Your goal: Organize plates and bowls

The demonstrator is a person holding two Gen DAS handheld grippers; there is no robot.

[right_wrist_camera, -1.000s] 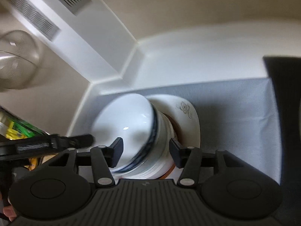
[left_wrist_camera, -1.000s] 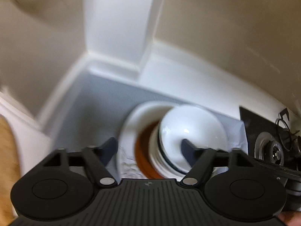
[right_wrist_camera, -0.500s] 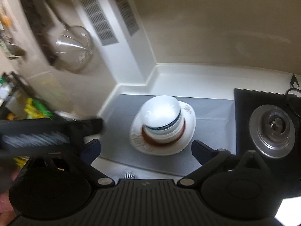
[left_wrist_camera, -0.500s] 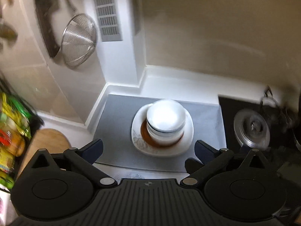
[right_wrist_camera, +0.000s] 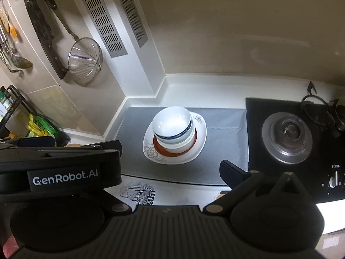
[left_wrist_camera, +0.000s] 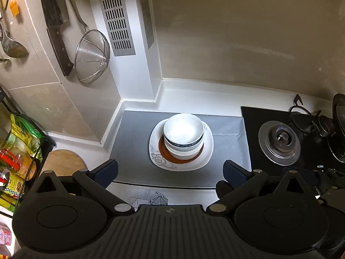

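Observation:
A stack of white bowls (left_wrist_camera: 183, 136) with blue rims sits on a brown plate (left_wrist_camera: 163, 151), which lies on a white floral square plate (left_wrist_camera: 157, 157), all on a grey mat (left_wrist_camera: 133, 136). The stack also shows in the right wrist view (right_wrist_camera: 172, 127). My left gripper (left_wrist_camera: 170, 170) is open and empty, held back above the counter's front edge. My right gripper (right_wrist_camera: 172, 166) is open and empty too; its left finger is hidden behind the left gripper's body (right_wrist_camera: 62, 172).
A black gas stove (left_wrist_camera: 280, 140) with a burner lies right of the mat. A strainer (left_wrist_camera: 91, 58) and a cleaver (left_wrist_camera: 56, 26) hang on the left wall. A rack with packets (left_wrist_camera: 19, 151) and a wooden board (left_wrist_camera: 62, 161) stand at the left.
Both grippers have pulled up and back from the bowl stack and opened wide. The stack stays on the plates.

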